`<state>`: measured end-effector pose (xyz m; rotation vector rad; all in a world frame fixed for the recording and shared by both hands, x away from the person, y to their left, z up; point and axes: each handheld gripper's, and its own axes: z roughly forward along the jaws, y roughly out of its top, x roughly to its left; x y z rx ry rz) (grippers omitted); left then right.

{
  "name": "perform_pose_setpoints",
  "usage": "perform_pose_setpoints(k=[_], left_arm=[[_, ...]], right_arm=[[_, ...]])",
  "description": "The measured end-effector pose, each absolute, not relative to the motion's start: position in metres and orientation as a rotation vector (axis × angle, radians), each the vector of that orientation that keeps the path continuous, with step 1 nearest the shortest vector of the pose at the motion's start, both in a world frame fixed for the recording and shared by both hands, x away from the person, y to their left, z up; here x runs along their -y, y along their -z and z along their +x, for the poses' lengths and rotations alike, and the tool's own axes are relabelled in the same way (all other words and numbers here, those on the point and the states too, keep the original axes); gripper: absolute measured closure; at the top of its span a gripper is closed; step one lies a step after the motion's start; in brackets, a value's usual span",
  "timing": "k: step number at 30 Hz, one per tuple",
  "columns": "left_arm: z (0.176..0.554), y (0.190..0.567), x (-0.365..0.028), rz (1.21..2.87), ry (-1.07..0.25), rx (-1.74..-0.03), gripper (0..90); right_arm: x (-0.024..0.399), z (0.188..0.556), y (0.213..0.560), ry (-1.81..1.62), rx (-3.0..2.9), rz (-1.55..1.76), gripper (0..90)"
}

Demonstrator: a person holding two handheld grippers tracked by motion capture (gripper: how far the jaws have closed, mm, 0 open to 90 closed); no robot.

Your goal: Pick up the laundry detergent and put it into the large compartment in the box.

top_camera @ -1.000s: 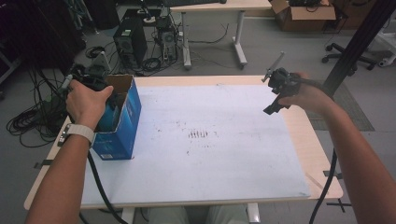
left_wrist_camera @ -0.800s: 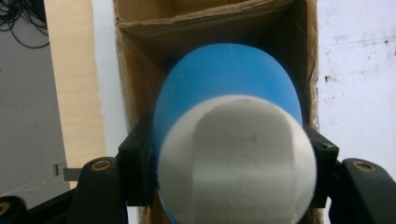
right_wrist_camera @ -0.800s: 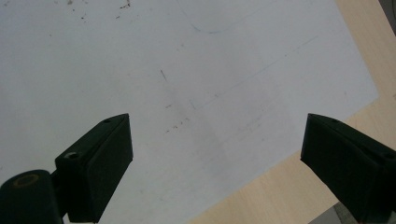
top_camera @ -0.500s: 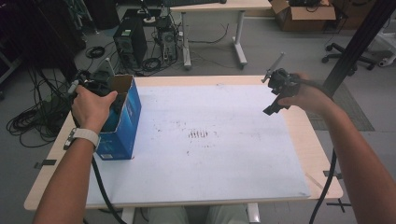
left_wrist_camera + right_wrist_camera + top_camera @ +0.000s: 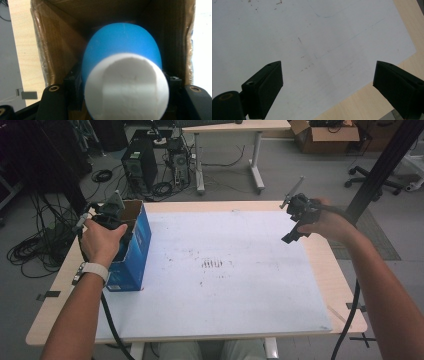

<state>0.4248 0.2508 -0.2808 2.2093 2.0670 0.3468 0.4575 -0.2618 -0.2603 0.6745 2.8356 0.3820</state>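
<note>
Down inside the cardboard box (image 5: 62,50), the left gripper (image 5: 122,85) clamps a blue-and-white cylinder (image 5: 122,75), which hides the box floor and most of both jaws. Over the table's (image 5: 345,285) white sheet (image 5: 312,37), the right gripper (image 5: 328,82) hangs wide open, holding nothing.

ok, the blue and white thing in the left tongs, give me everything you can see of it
The blue and white object is rounded, egg-like or cylindrical: a smooth matte blue body and a flat white end, foam-like with a faint ridge, facing the camera. The left tongs are shut on it, black jaws pressing both its sides. It points down into the open cardboard box, brown inside, blue outside, at the table's left edge. Whether it touches the box walls or floor cannot be told.
</note>
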Motion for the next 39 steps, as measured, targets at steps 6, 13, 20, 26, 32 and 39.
perform_pose_setpoints(k=[6, 13, 20, 26, 32, 39], left_arm=[[0.426, 0.281, -0.251, 2.222, -0.337, -2.065, 37.1], [0.426, 0.279, -0.252, 2.222, -0.331, -2.062, 34.8], [0.425, 0.277, -0.253, 2.224, -0.34, -2.057, 30.6], [0.422, 0.271, -0.255, 2.216, -0.354, -2.04, 27.4], [0.42, 0.266, -0.255, 2.212, -0.363, -2.028, 26.5], [0.417, 0.259, -0.253, 2.206, -0.364, -2.008, 23.5]], right_arm=[[0.261, 0.457, 0.26, -0.382, -2.837, 0.674, 9.1], [0.26, 0.456, 0.26, -0.382, -2.836, 0.674, 9.1], [0.258, 0.456, 0.26, -0.382, -2.84, 0.666, 9.0], [0.257, 0.454, 0.257, -0.384, -2.838, 0.662, 9.0], [0.257, 0.453, 0.256, -0.385, -2.836, 0.66, 9.1], [0.258, 0.452, 0.254, -0.388, -2.831, 0.663, 9.1]])
